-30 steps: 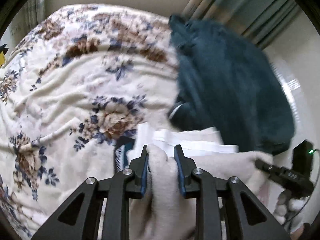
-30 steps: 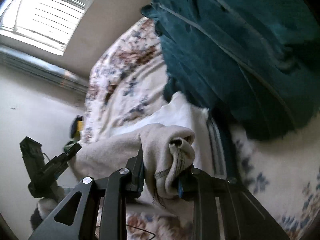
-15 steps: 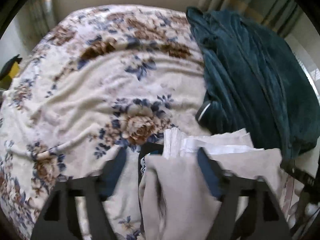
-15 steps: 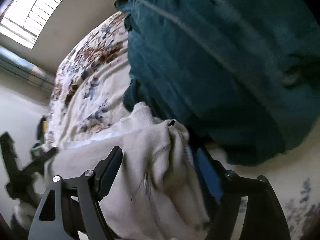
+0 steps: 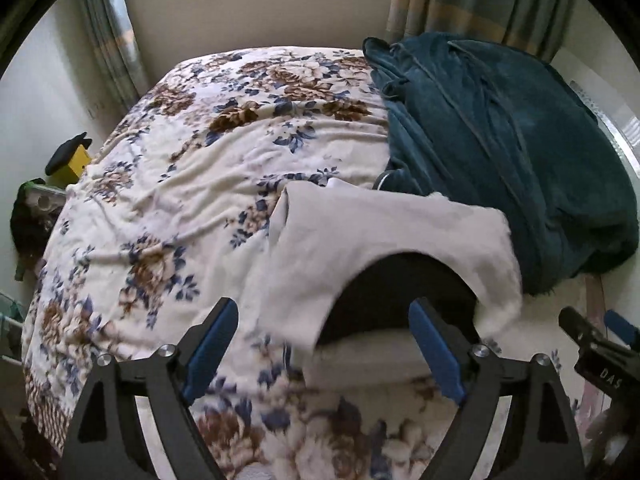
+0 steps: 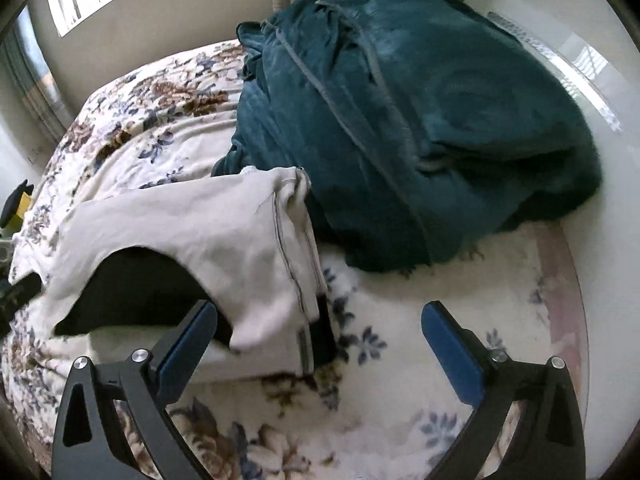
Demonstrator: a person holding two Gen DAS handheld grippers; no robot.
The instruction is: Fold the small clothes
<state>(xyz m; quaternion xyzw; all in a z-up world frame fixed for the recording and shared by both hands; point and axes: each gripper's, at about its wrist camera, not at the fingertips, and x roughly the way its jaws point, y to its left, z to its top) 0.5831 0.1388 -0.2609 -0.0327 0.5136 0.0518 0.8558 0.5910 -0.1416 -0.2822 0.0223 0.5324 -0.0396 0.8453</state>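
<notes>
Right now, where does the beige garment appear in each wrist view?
Left wrist: beige garment right of centre, above the open left gripper.
Right wrist: beige garment left of centre.
Shared landmark: teal blanket, lying just right of it.

My cream-white garment (image 5: 384,232) lies on the bed's floral blanket (image 5: 208,184), near its right side, pressed against the heaped dark teal robe (image 5: 500,152). It is a soft knit piece, folded over itself, with a deep curved opening along the near edge that shows dark inside. In my right camera the same garment (image 6: 208,232) shows a stitched seam running down its right edge, bunched at the top corner, and a paler folded layer under its near edge.
</notes>
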